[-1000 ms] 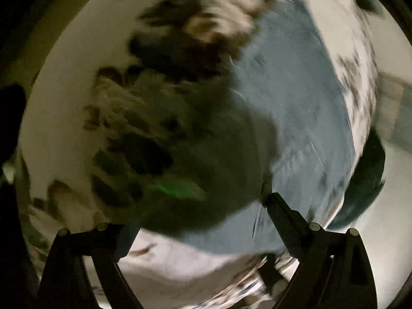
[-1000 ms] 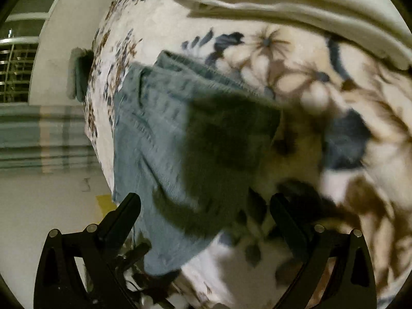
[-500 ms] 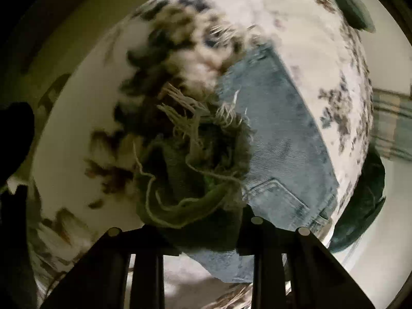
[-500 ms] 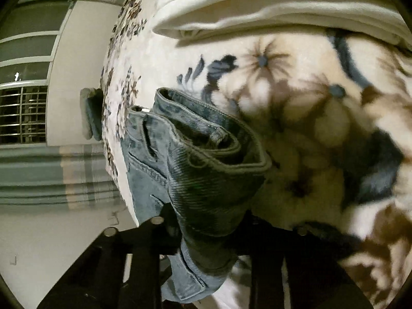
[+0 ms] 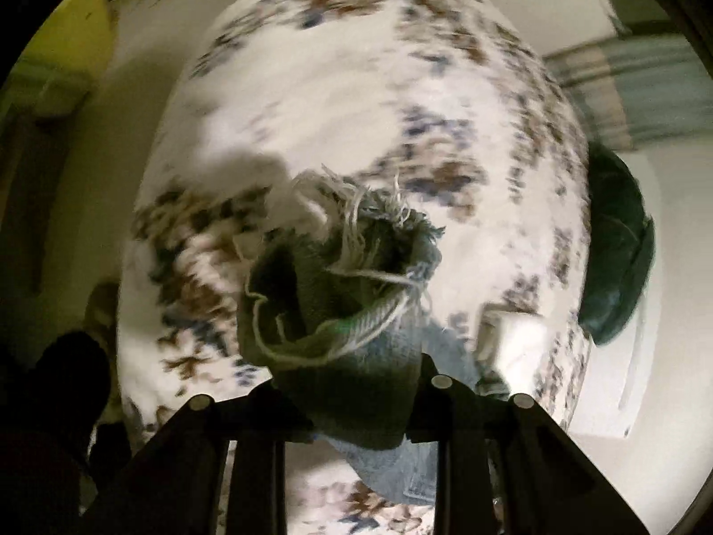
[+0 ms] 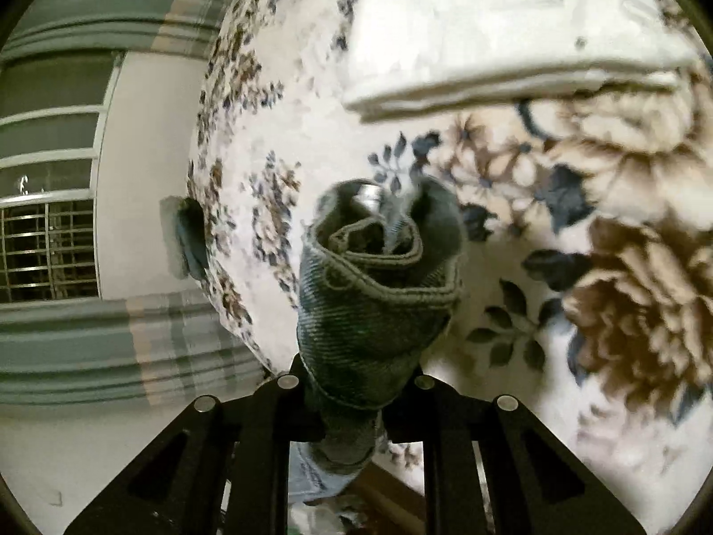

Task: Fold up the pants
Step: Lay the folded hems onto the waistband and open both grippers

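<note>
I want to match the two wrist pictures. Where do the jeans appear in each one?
Left wrist: the jeans sit at lower centre, frayed hem bunched between the shut jaws of the left gripper.
Right wrist: the jeans sit at lower centre, waistband with a metal button rolled between the shut jaws of the right gripper.
Shared landmark: the floral blanket beneath.

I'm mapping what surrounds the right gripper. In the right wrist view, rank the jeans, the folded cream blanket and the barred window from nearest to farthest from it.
1. Jeans: clamped in the right gripper.
2. Folded cream blanket: ahead, on the floral bed cover.
3. Barred window: far left, across the room.
</note>
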Demonstrator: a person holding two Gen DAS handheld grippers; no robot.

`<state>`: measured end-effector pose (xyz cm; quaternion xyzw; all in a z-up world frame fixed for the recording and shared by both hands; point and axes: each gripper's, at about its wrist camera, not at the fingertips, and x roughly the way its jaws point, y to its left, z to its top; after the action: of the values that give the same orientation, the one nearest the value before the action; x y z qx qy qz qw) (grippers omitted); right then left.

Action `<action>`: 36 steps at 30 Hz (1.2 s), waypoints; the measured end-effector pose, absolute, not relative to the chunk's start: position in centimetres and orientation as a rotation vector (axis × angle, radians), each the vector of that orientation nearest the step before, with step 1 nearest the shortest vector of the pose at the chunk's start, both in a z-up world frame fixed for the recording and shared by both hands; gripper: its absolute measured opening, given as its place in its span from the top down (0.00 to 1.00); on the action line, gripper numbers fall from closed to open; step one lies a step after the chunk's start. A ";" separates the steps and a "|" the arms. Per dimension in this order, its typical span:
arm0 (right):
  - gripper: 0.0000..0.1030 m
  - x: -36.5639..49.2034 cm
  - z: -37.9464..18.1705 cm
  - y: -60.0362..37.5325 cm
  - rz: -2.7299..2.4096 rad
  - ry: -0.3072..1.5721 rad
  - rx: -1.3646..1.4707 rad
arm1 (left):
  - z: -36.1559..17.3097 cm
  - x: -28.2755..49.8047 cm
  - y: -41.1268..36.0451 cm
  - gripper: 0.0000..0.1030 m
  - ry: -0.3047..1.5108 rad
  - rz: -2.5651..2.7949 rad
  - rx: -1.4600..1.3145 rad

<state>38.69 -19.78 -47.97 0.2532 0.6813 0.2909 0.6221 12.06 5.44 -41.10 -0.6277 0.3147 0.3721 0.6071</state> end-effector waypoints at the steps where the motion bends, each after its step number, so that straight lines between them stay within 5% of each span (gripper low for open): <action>1: 0.82 39.0 -46.9 -20.6 0.665 1.554 0.592 | -40.0 13.3 5.7 0.79 0.725 0.837 -1.433; 15: 0.83 53.9 -33.3 -29.9 0.386 1.103 0.844 | -34.8 43.7 7.7 0.79 0.793 0.280 -1.186; 22: 0.83 55.7 -42.9 -34.2 0.172 1.019 0.940 | -45.2 55.0 4.7 0.79 0.982 0.062 -0.918; 27: 0.83 52.7 -51.7 -34.2 0.068 1.059 0.998 | -54.1 54.4 4.7 0.78 1.143 0.050 -0.874; 36: 0.75 51.9 -54.8 -33.7 0.061 1.083 0.994 | -53.8 51.9 6.4 0.73 1.188 -0.042 -0.901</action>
<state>51.87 -33.66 -54.80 0.4535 0.4939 0.0278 0.7413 51.94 6.38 -53.84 -0.4101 0.5403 -0.0189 0.7346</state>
